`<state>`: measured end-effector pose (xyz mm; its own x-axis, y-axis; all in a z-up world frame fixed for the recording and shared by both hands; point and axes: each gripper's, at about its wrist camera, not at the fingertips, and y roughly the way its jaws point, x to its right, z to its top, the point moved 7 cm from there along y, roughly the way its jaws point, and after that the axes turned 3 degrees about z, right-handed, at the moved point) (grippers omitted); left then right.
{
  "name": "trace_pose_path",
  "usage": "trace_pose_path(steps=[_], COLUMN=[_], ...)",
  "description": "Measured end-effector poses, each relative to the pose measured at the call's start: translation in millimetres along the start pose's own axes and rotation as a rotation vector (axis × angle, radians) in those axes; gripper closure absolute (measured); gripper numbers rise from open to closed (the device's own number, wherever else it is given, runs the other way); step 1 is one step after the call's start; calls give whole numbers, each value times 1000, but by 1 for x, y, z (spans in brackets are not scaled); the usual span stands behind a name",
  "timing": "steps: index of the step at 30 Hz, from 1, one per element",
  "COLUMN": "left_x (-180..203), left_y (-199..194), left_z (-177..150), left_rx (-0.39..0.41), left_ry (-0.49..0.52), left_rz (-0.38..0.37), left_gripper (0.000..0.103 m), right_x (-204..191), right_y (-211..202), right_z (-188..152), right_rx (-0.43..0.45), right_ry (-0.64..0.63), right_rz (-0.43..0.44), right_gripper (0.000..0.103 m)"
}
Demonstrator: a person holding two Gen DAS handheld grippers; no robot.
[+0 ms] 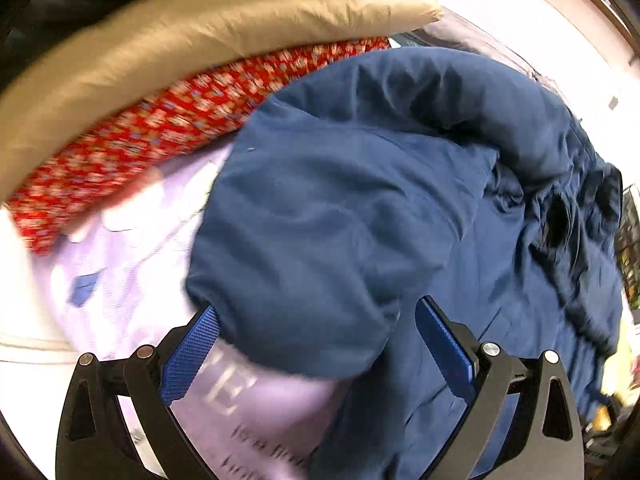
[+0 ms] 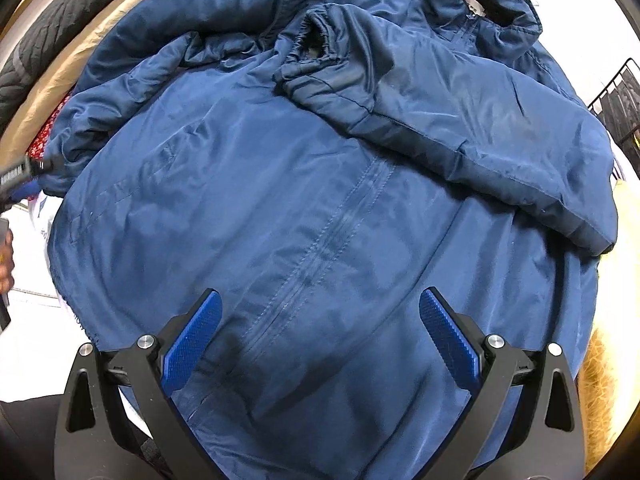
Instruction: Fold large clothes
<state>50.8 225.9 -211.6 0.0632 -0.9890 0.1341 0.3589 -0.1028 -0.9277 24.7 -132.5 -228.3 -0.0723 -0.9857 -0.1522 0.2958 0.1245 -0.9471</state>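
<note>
Navy padded jacket [image 2: 320, 208] lies front-up mid-fold, right sleeve [image 2: 460, 128] already crossed over chest, left sleeve [image 1: 304, 240] apparently draped between wide-open left hand-held gripper [image 1: 316, 344], right hand-held gripper [image 2: 320, 340] wide open, empty, over hem; body folds remain.

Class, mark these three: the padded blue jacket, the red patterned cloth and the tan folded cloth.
Padded blue jacket [image 2: 332, 216]: right wrist view, on its centre seam.
Red patterned cloth [image 1: 160, 128]: left wrist view, on its printed middle.
Tan folded cloth [image 1: 180, 36]: left wrist view, on its upper face.
</note>
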Motion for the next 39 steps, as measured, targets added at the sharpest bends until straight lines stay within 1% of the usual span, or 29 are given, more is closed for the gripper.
trace_pose_path(steps=[1, 2, 3, 4, 5, 6, 7, 10, 13, 15, 16, 17, 19, 22, 24, 26, 30, 32, 33, 34, 35, 36, 37, 39], left_x=[2, 5, 10, 15, 24, 35, 50, 94, 158, 191, 215, 230, 273, 319, 350, 372, 413, 427, 435, 441, 445, 448, 452, 457], left_y=[6, 10, 14, 15, 10, 2, -7, -39, -98, -128, -143, -150, -159, -149, -131, -117, -96, -83, -75, -66, -63, -61, -62, -69], left_z=[3, 6, 10, 14, 21, 31, 42, 77, 120, 135, 144, 147, 145, 123, 97, 71, 35, 18, 9, 2, -3, -10, -16, -29], left_rx=[-14, -24, -34, -33, -20, 3, 31, 140, 296, 364, 393, 402, 413, 386, 337, 279, 181, 149, 129, 111, 91, 65, 56, 65], left_ry=[-2, 0, 5, 10, 23, 54, 103, 237, 371, 419, 457, 482, 557, 651, 710, 745, 802, 833, 847, 841, 831, 812, 791, 776], left_rz=[-9, -14, -12, -16, -30, -39, -38, -58, -129, -181, -218, -237, -283, -298, -305, -325, -363, -357, -335, -319, -331, -366, -403, -451], left_gripper=[24, 31, 50, 65, 70, 79, 83, 87, 87, 87, 87, 87, 87, 87, 87, 87, 87, 87, 84, 71, 62, 41, 27, 20], right_x=[2, 4, 5, 7, 9, 11, 15, 25, 35, 41, 43, 45, 50, 60, 67, 77, 93, 101, 104, 108, 112, 115, 119, 123], right_y=[1, 1, 1, 1, 0, -1, -2, -4, -5, -7, -9, -11, -16, -23, -26, -29, -30, -29, -28, -27, -26, -25, -25, -24], right_z=[0, 0, 0, 0, 0, 0, 0, -3, -4, -2, 0, 0, 3, 3, 2, -1, -12, -18, -21, -24, -27, -29, -31, -32], right_rx=[-3, -4, -4, -3, -1, 3, 8, 17, 24, 36, 43, 49, 66, 87, 94, 98, 96, 90, 86, 82, 77, 75, 72, 72], right_ry=[5, 9, 10, 11, 12, 14, 20, 59, 103, 136, 148, 156, 175, 203, 227, 258, 311, 334, 346, 358, 371, 381, 396, 412], right_rz=[-1, -3, -5, -9, -12, -17, -24, -30, -27, -21, -20, -19, -20, -24, -29, -37, -46, -52, -53, -54, -54, -53, -52, -49], right_gripper=[6, 6, 6, 6, 6, 6, 6, 6, 6, 6, 6, 6, 6, 6, 6, 6, 6, 6, 6, 6, 6, 6, 6, 6])
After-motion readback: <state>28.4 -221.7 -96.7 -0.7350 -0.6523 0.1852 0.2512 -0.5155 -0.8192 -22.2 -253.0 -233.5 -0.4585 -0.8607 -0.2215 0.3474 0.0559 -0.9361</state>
